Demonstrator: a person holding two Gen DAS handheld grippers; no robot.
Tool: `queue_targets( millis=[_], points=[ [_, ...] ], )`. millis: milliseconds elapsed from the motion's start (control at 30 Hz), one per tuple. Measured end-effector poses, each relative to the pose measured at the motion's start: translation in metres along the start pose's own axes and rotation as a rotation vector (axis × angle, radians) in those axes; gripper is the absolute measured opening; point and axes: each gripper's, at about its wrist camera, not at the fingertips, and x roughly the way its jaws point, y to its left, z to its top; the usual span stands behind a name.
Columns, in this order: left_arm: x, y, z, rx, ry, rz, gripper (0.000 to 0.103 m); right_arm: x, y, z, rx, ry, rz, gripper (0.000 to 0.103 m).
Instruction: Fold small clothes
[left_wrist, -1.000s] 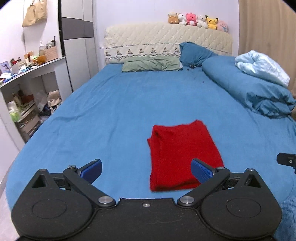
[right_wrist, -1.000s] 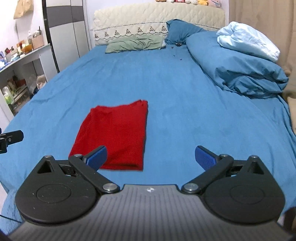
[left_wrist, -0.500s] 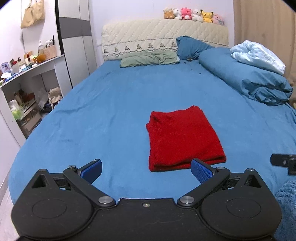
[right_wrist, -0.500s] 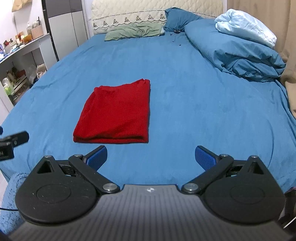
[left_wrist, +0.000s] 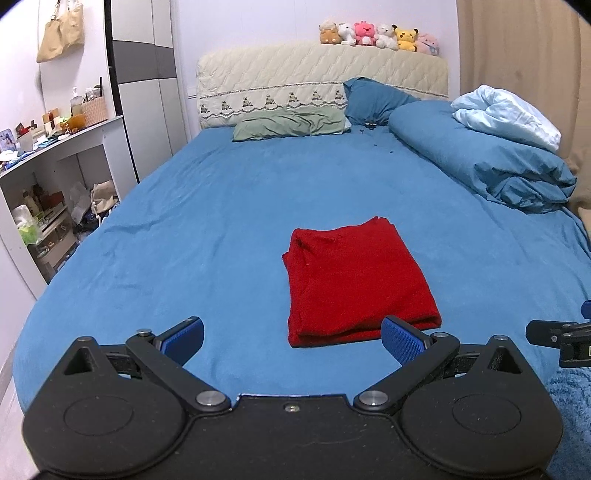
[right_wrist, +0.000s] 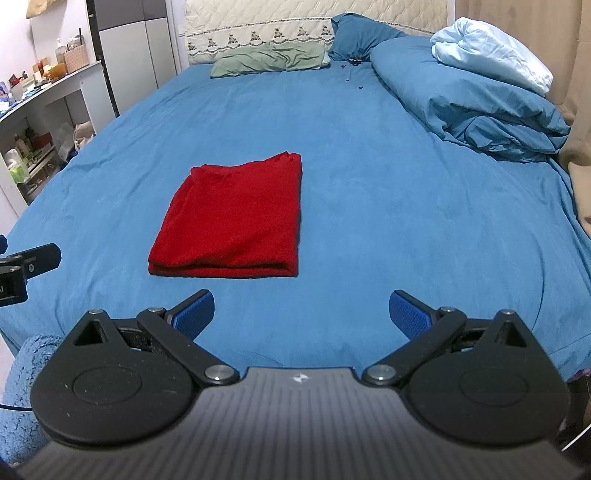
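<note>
A red garment (left_wrist: 354, 280) lies folded into a flat rectangle on the blue bed sheet (left_wrist: 221, 221). It also shows in the right wrist view (right_wrist: 236, 221), left of centre. My left gripper (left_wrist: 293, 338) is open and empty, held back from the garment's near edge. My right gripper (right_wrist: 301, 314) is open and empty, held back from the garment and to its right. Each gripper's tip shows at the edge of the other's view.
A rolled blue duvet (left_wrist: 480, 162) with a pale blue blanket (left_wrist: 506, 118) lies along the bed's right side. Pillows (left_wrist: 291, 125) and a headboard with plush toys (left_wrist: 376, 33) are at the far end. A cluttered white shelf (left_wrist: 48, 177) stands left of the bed.
Both grippers have pulled back toward the foot of the bed, so the folded red garment sits farther away. The jaws stayed open. The garment has not moved.
</note>
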Motion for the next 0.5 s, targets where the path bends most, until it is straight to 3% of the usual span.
queue_targets(
  millis=[500],
  points=[
    [-0.0030,0.0009,0.0010,-0.002,-0.014,0.009,0.103,0.0010,0.0046,0.0007,-0.006,0.008,-0.004,0.103]
  ],
)
